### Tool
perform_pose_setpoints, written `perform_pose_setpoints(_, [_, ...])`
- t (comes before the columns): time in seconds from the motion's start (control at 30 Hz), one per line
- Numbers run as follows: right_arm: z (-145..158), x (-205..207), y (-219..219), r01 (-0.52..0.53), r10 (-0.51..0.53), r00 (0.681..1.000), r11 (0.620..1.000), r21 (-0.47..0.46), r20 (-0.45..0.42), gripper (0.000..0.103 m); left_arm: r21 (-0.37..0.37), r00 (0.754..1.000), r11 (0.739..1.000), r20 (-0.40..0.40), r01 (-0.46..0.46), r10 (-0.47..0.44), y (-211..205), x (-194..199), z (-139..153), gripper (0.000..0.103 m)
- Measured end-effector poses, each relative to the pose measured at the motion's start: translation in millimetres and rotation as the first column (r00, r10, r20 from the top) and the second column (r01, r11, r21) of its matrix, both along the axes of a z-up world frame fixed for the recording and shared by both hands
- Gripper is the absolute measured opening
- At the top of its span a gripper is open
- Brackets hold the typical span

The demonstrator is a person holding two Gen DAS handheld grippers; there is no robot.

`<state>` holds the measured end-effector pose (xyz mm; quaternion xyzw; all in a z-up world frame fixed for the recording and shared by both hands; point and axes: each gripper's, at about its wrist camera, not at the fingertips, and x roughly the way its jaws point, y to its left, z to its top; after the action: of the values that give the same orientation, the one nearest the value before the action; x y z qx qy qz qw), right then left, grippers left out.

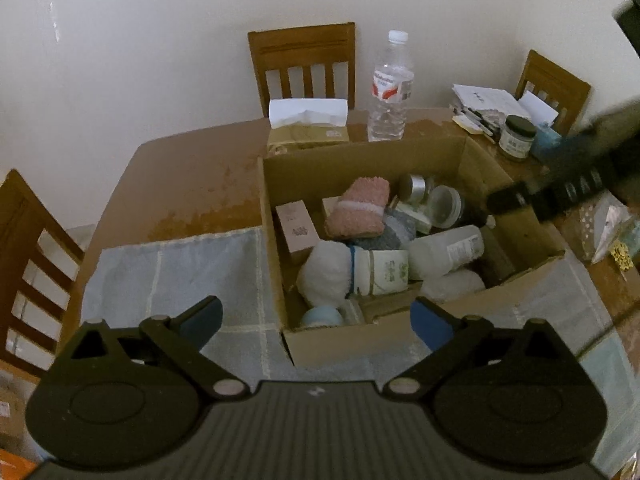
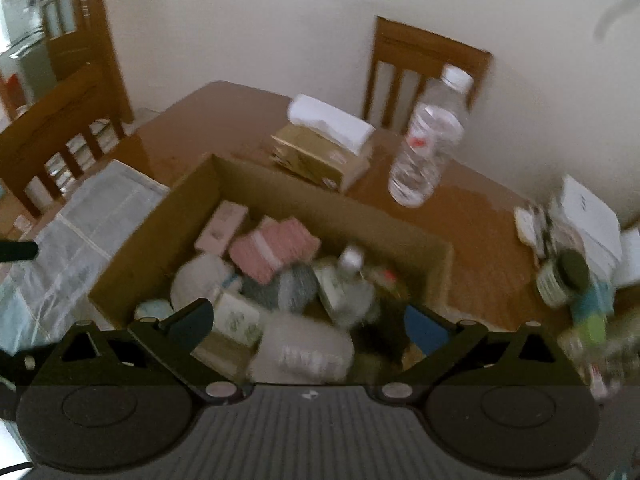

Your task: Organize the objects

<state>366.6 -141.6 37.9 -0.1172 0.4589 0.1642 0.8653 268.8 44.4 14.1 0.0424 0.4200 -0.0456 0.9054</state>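
A cardboard box (image 1: pixel 360 160) sits open on a brown wooden table (image 1: pixel 180 172), resting partly on a pale blue checked cloth (image 1: pixel 168 272). It is already crowded: a folded pink towel (image 1: pixel 358 208) lies on a grey one, with a small pink carton (image 1: pixel 294 228) against the left wall, a white fluffy bundle (image 1: pixel 324 276) near the front, a white plastic bottle (image 1: pixel 448 252) on its side toward the right, and 2 small jars (image 1: pixel 444 202) toward the back.

The left gripper (image 1: pixel 316 320) hangs over the box's near wall, fingers spread wide with nothing between them. The right gripper (image 2: pixel 308 320) is over the box's right half, also spread wide and empty; its view is blurred, so fine detail there is unclear. From the left wrist view it shows as a dark shape at the box's right edge.

Behind the box stand a tissue box (image 1: pixel 308 128) and a clear water bottle (image 1: pixel 390 88). To the right are a dark-lidded jar (image 1: pixel 516 136) and papers (image 1: pixel 492 104). 3 wooden chairs surround the table.

Judging by the empty fingers, the next step is probably fetching another loose item. To do it well, approach with fingers wide, grip the item's middle, and lower it into a gap, not onto the tipped bottle.
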Motion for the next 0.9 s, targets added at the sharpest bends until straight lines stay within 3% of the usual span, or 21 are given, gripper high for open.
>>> perform_pose_setpoints(0.13, [-17, -25, -11, 0.11, -0.111, 0.993, 0.994, -0.016, -0.045, 0.103, 0.019, 0.998, 0.998, -0.007, -0.054, 0.054, -8, -2, -3, 0.1])
perform_pose_setpoints(0.27, [-35, -48, -23, 0.23, -0.226, 0.965, 0.973, 0.017, -0.133, 0.103, 0.009, 0.995, 0.997, -0.052, -0.082, 0.082, -15, -5, -3, 0.1])
perform_pose_setpoints(0.4, [-42, -68, -26, 0.287, -0.271, 0.943, 0.956, 0.056, -0.194, 0.103, 0.012, 0.993, 0.997, -0.09, -0.078, 0.079, -23, -8, -2, 0.1])
perform_pose_setpoints(0.63, [-33, -84, -21, 0.307, -0.296, 0.941, 0.951, 0.045, -0.167, 0.103, 0.001, 0.985, 0.995, -0.147, -0.095, 0.095, -26, -10, 1, 0.1])
perform_pose_setpoints(0.9, [-25, -88, -21, 0.309, -0.3, 0.944, 0.95, 0.051, -0.14, 0.103, 0.001, 0.983, 0.994, -0.148, -0.107, 0.106, -25, -10, 5, 0.1])
